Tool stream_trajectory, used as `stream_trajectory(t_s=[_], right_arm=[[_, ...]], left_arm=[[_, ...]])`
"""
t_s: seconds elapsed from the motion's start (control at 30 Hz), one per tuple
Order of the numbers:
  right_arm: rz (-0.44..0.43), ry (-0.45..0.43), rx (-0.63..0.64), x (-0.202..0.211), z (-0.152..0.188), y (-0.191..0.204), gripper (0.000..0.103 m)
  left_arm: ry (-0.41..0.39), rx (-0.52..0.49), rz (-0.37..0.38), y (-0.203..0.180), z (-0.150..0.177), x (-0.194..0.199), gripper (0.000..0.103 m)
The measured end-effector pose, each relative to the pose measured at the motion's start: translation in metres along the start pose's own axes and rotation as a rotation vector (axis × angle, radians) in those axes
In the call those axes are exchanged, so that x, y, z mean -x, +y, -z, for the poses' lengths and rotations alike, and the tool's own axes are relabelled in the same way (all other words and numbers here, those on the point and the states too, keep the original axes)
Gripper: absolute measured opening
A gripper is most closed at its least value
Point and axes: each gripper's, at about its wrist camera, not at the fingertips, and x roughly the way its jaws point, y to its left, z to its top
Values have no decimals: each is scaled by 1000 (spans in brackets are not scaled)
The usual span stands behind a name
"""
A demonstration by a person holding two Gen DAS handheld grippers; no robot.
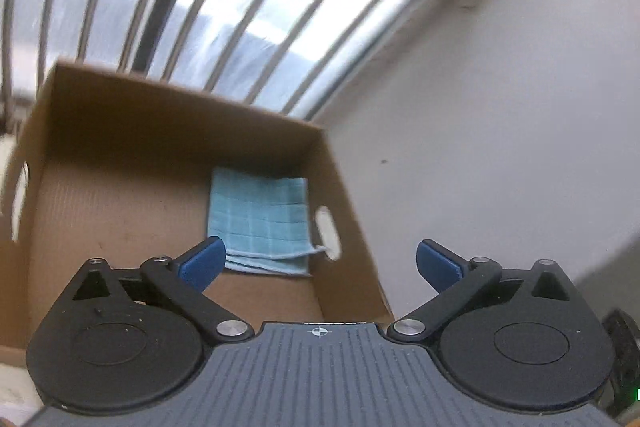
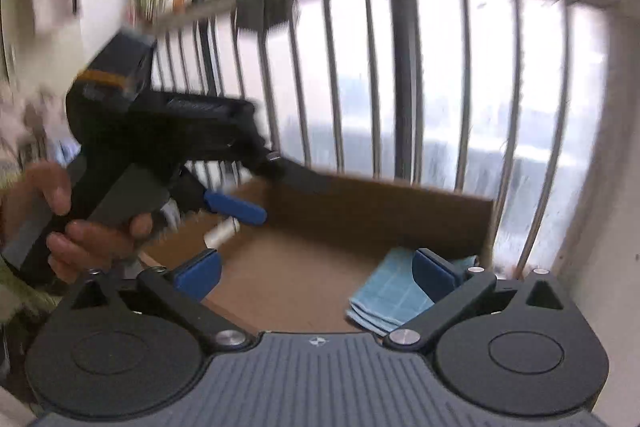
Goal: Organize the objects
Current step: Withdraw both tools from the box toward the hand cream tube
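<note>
Inside an open brown cardboard box (image 1: 120,219), a light blue cloth (image 1: 260,223) lies flat on the box floor, tucked into the corner by the right-hand wall. Seen from the left wrist camera, the cloth is folded into a neat rectangle of several layers, its surface crossed by a faint paler grid of lines, with a thin loop of the same blue at its near right corner. An oval handle slot (image 1: 328,233) is cut through the box wall just beside that corner. Near the camera, the left gripper (image 1: 320,261) shows its two dark blue fingertips spread wide, jaws fully open with nothing between them. From the right wrist camera, the same cloth (image 2: 390,293) appears in the box's (image 2: 288,279) right corner, its stacked edges fanned slightly at the near side. Across this view, the right gripper (image 2: 316,271) also has its jaws spread wide and empty, one blue pad partly covering the cloth. At the left of that view, a hand (image 2: 84,235) grips the black handle of the left gripper (image 2: 244,213), blurred, whose blue fingertip points over the box's left wall. Behind the box stand vertical metal railing bars (image 2: 404,75) before bright frosted window panes, and a white wall (image 1: 500,115) runs along the right.
</note>
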Motion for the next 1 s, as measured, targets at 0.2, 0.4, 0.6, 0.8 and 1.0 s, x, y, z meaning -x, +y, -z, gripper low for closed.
stream_trajectory(t_s=[0.2,0.4,0.6,0.8,1.0], right_arm=[[36,-168,-204,47,65,-3,103],[84,-98,-377,35,100,-26,103],[202,4,-409,17,150,-10,103],[323,18,-334,19,166,19,103],[328,-3,-302,19,168,26,103]], left_arm=[[-47,-165,-53,-7,54,31,103],[-87,-149,-101,21,110,45,103],[-128,-282,-143,20,139,56,103],[-131,-265,-99,14,159,61,103],[-124,-271,-84,6,178,59,103]])
